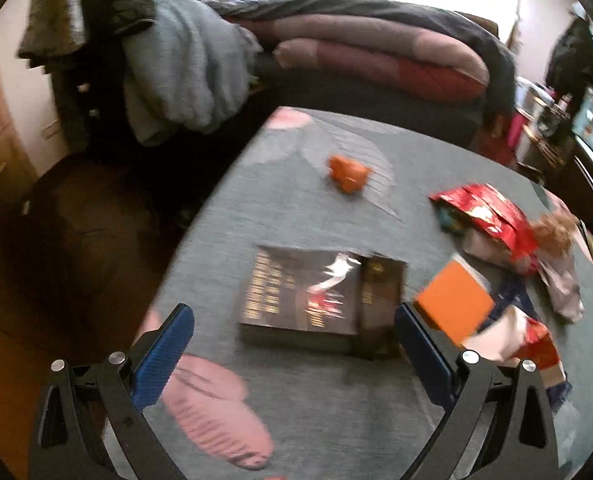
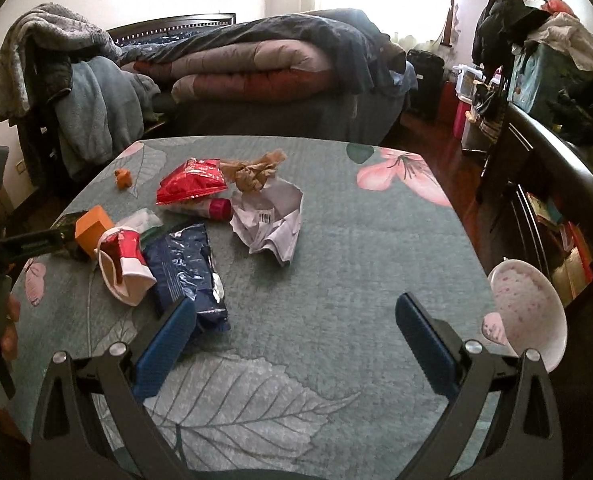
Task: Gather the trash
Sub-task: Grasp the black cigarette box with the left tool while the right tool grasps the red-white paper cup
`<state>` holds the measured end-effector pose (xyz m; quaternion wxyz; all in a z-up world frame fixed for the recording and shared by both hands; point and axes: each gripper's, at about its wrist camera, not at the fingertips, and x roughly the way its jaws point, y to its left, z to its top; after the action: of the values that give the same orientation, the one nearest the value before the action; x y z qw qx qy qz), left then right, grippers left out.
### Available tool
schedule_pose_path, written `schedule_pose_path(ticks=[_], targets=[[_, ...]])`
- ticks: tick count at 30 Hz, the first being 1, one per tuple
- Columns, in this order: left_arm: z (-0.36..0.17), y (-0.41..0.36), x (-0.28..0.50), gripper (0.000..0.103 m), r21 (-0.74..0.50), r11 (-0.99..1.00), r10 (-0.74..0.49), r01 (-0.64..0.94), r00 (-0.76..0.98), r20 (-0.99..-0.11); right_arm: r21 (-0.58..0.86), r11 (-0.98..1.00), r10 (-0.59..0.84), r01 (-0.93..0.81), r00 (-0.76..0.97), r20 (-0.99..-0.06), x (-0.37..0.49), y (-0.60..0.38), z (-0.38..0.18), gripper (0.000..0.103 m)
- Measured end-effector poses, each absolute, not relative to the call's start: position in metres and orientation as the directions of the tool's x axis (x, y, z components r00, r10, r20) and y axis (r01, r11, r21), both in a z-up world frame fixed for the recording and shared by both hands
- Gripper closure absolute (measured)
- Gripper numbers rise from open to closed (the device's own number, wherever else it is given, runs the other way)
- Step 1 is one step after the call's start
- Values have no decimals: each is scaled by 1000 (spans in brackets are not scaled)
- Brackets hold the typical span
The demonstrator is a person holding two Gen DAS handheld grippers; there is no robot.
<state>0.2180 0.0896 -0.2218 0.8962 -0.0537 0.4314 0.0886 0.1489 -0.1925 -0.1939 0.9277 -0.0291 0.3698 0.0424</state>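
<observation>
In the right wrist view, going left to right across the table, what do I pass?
Small orange toy → orange box → blue foil bag → crumpled white paper → pink flower print → white speckled bowl at the right edge.

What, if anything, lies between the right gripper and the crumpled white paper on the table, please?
Nothing visible does. The right gripper hovers with jaws open over bare tablecloth, and the crumpled white paper lies straight ahead. The blue wrapper sits off to the left, beside that path.
</observation>
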Motion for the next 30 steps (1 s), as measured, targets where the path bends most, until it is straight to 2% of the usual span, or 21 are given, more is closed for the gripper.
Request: schedule_pose_path(ticks=[7,15,16,18,20,23,30], targets=[[-233,73,230,4,16,990,100,-143,609,-787,-14,992,78,-122,718,-691,151,-187,-193,3],[-239,87,243,4,-51,988,49,-145,612,-789,-2,990,101,-143,711,-696,158,-176,-191,3],[-239,88,244,4,-55,988,48,-148,614,-788,13,989,115,-148,704,-701,160,-175,-192,3],[-239,90,243,16,-58,987,48,-150,621,-782,51,986,147,-158,685,-713,164,-172,-195,4],[-238,90,241,17,-36,988,70,-153,631,-772,119,977,207,-177,659,-723,169,-169,-198,4],[-235,93,236,17,-68,988,41,-141,652,-757,178,961,274,-213,635,-722,175,-159,-197,4],[-217,105,216,17,-68,984,71,-166,709,-702,93,934,311,-346,653,-691,177,-103,-189,6]])
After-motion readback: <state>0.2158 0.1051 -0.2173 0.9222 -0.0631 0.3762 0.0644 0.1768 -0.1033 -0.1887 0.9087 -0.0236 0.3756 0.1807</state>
